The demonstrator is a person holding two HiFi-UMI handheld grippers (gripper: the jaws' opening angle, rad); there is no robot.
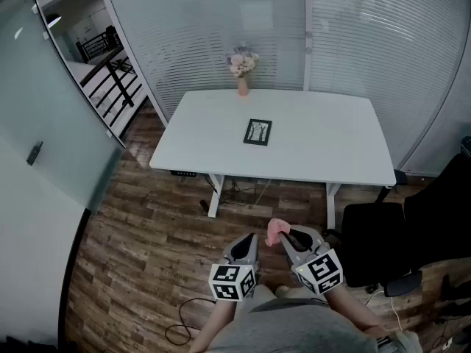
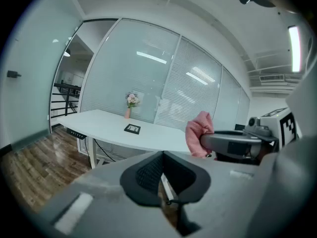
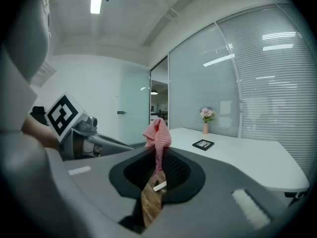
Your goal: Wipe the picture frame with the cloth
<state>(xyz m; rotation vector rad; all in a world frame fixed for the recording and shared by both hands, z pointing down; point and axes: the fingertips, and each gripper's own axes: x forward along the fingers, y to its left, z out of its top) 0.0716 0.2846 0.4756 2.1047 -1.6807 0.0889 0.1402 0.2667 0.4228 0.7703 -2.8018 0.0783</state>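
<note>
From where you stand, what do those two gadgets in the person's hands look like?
Both the left gripper and the right gripper are smooth grey shells tapering to two black, textured jaws. Each carries a white cube printed with black square markers. The person wears a grey top.

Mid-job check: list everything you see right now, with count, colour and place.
Table: one, white, ahead by the blinds.
Picture frame: one, black, flat near the table's middle.
Vase of flowers: one, pinkish, at the table's far edge.
Office chair: one, black, right of the table.
Floor: dark wood, underfoot.
Cloth: one, pink, pinched between jaws, low centre.
Left gripper: grey, jaws together, empty.
Right gripper: grey, shut on the cloth.
</note>
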